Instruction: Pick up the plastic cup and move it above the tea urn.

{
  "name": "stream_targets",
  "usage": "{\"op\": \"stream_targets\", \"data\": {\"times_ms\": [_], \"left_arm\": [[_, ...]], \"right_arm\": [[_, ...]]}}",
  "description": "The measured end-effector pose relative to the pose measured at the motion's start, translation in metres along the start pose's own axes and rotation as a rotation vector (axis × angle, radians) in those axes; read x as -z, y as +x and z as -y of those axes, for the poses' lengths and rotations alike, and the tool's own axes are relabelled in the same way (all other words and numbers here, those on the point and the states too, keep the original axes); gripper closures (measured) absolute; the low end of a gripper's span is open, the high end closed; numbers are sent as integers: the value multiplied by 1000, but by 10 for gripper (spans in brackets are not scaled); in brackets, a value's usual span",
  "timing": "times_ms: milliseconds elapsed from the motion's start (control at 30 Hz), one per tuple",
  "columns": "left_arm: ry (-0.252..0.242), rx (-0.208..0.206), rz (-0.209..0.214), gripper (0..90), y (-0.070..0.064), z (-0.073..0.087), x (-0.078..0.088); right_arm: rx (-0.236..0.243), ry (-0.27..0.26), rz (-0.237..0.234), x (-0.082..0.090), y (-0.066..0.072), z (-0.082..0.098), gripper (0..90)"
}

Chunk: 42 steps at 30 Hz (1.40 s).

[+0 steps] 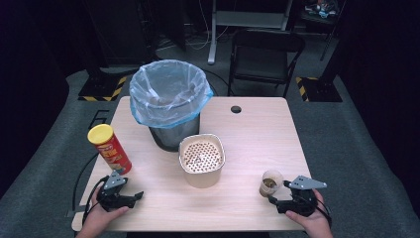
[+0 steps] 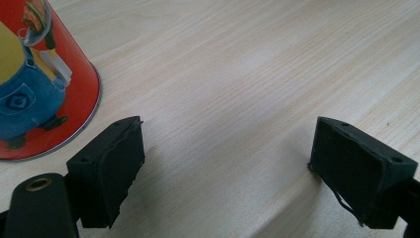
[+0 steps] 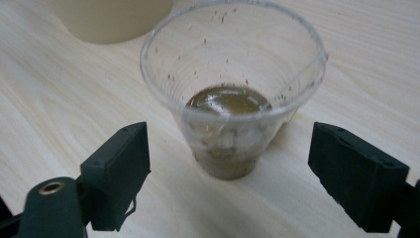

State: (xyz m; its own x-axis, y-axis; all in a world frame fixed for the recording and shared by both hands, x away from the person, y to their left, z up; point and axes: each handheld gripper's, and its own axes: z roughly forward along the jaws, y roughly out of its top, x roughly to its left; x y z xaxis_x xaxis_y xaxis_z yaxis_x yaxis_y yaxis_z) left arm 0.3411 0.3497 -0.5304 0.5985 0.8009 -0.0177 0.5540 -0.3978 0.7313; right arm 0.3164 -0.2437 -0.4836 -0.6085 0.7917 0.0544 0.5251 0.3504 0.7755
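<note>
A: While the right hand-held gripper sits low on the tabletop, note its jaws: spread wide, one either side of the clear plastic cup, neither touching it. Nothing held yet.

B: Cup position?

A: Upright near the front right corner, just ahead of that gripper. A little brown liquid and what looks like ice at the bottom, dark specks up the wall. Approach is level and at the lower half, probably so the cup stays upright and doesn't spill.

B: And the left hand-held gripper?

A: Also wide open, empty, resting over bare wood. The red chip can with the yellow lid stands upright just beside its left jaw, apart from it.

B: Where would the cup go?

A: My guess: liquid through the strainer-topped tub at centre, then the cup into the bag-lined waste bin behind it. Both are within reach, which would explain the layout
</note>
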Motion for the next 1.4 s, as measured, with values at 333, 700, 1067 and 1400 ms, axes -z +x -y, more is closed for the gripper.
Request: {"op": "stream_targets", "data": {"times_ms": [333, 700, 1067, 1400], "left_arm": [[-2, -7, -5, 133, -1, 1, 1], [-8, -21, -13, 133, -1, 1, 1], [0, -22, -5, 133, 0, 0, 1], [0, -22, -6, 133, 0, 1, 1]], "right_arm": [[-33, -32, 35, -5, 6, -13, 154], [-42, -19, 64, 1, 21, -11, 182], [-41, -19, 73, -18, 25, -27, 158], [-19, -19, 116, -36, 30, -38, 151]]}}
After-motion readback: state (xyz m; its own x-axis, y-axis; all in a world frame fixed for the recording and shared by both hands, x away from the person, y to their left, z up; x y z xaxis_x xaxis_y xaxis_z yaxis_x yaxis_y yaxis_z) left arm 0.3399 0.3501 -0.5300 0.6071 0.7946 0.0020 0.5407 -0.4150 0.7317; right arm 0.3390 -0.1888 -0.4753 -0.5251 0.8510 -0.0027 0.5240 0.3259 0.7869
